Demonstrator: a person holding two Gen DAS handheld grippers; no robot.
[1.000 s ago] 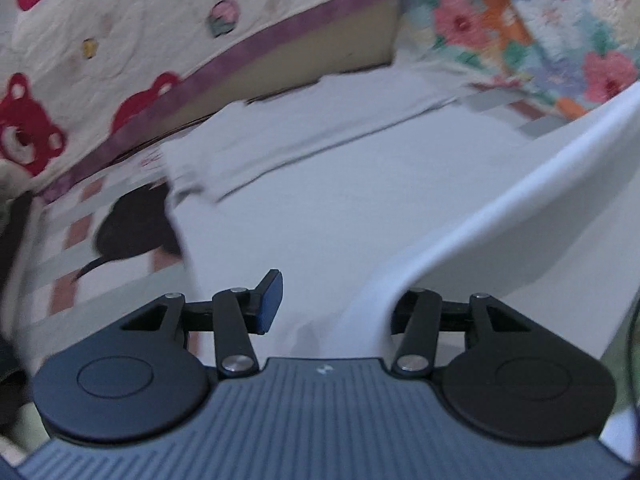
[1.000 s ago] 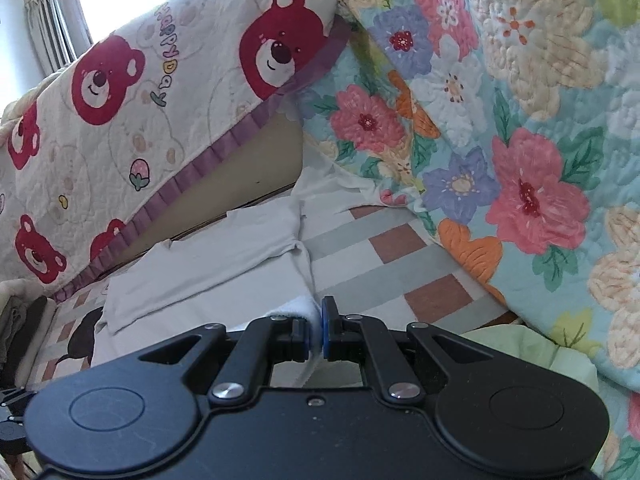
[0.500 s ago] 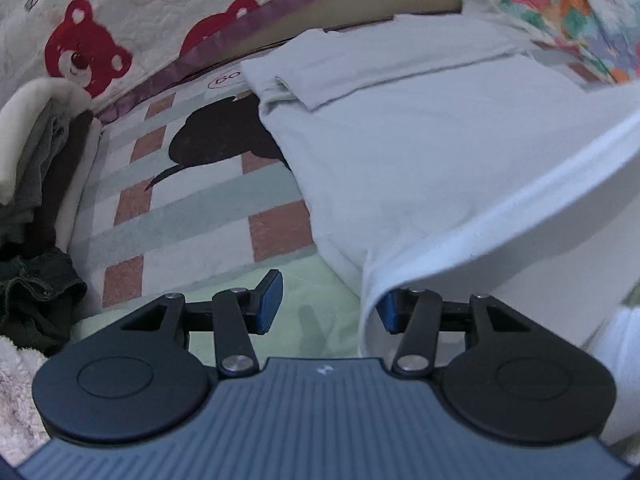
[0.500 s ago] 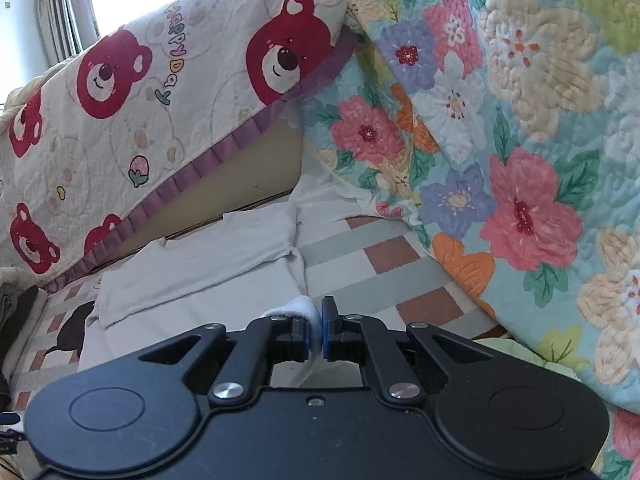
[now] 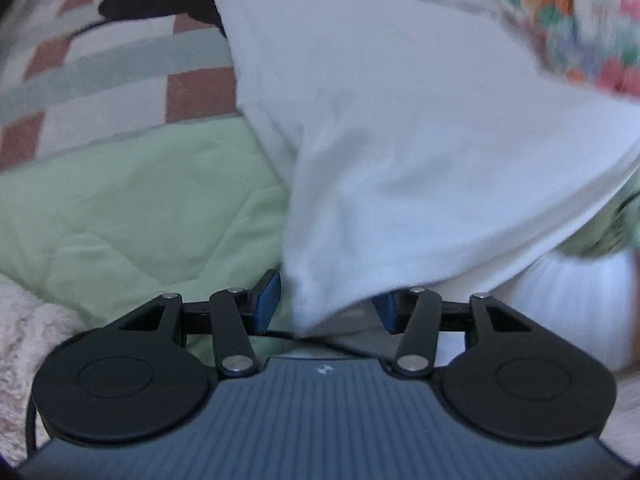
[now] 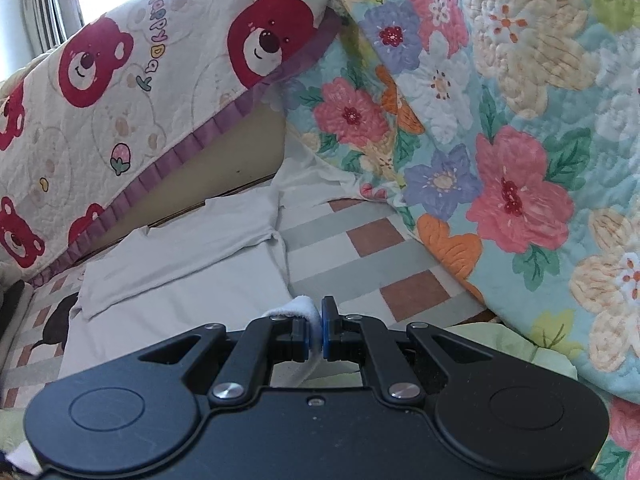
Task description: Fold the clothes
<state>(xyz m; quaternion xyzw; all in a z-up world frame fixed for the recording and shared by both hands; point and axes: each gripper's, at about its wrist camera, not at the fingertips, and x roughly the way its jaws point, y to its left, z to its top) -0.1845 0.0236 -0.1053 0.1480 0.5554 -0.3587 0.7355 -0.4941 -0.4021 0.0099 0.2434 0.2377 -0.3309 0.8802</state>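
White shirt (image 6: 180, 292) barely folded: corner pinched by right gripper (image 6: 315, 334), left gripper (image 5: 326, 306) half-open, hem unclamped.

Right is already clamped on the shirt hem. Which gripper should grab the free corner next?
Left. The left gripper is open, with the white shirt's loose corner hanging between its fingers, unpinched. The right gripper is shut on the opposite hem.

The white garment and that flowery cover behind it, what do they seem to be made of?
The white garment looks like soft matte cotton knit: it drapes limply and creases without shine, though the weave is too fine to confirm. The flowery cover looks like a quilted printed fabric, probably padded cotton: stitched lines puff up its petals and leaves.
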